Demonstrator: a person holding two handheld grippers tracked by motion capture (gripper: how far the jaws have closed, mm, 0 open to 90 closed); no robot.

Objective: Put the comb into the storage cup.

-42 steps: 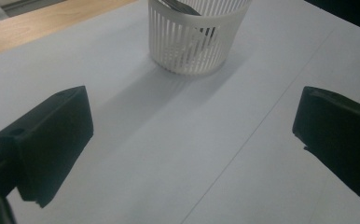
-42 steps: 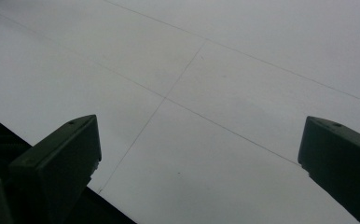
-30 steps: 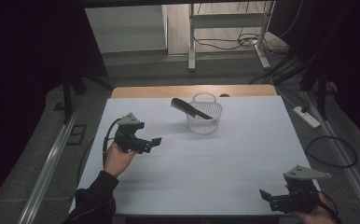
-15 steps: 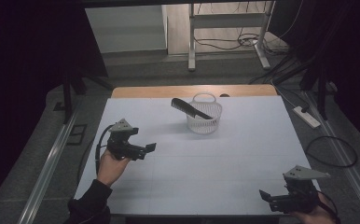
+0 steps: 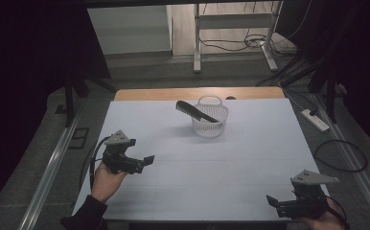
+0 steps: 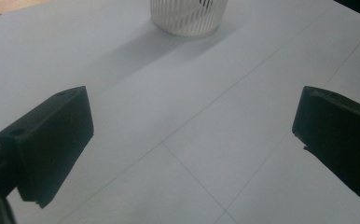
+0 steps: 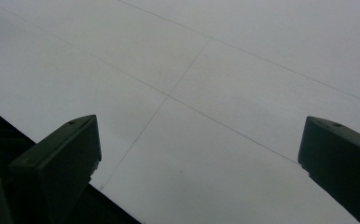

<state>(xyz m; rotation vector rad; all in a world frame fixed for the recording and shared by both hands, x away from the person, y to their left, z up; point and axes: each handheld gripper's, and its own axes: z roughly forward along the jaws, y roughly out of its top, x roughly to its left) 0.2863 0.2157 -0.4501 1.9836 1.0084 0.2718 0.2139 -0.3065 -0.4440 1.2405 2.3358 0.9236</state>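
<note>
Change since earlier: the left gripper (image 5: pixel 144 162) has drawn back toward the near left part of the table (image 5: pixel 250 158), lying farther from the basket (image 5: pixel 210 120) than 1 second ago and a little farther than half a second ago; the right gripper (image 5: pixel 272 203) has stayed at the near right corner; basket and comb (image 5: pixel 196 111) have not shifted.
Left gripper jaws: spread wide with nothing between them, bare tabletop showing in the gap in the left gripper view.
Right gripper jaws: also wide apart and holding nothing, the gap in the right gripper view showing plain white surface with thin seam lines.
Comb: black, long and narrow, lying tilted across the basket rim, 1 end down inside the basket and the other sticking out past the rim to the left.
Basket: small, white, round, with slatted walls and a loop handle at its far side, standing upright on the far middle of the table, well apart from both grippers.
Hard to make out: the comb's teeth are too small to tell in the high view; the left gripper view cuts the basket (image 6: pixel 189 16) off at the top edge, leaving just its lower wall; the right hand (image 5: pixel 324 218) is partly cut off by the bottom edge.
</note>
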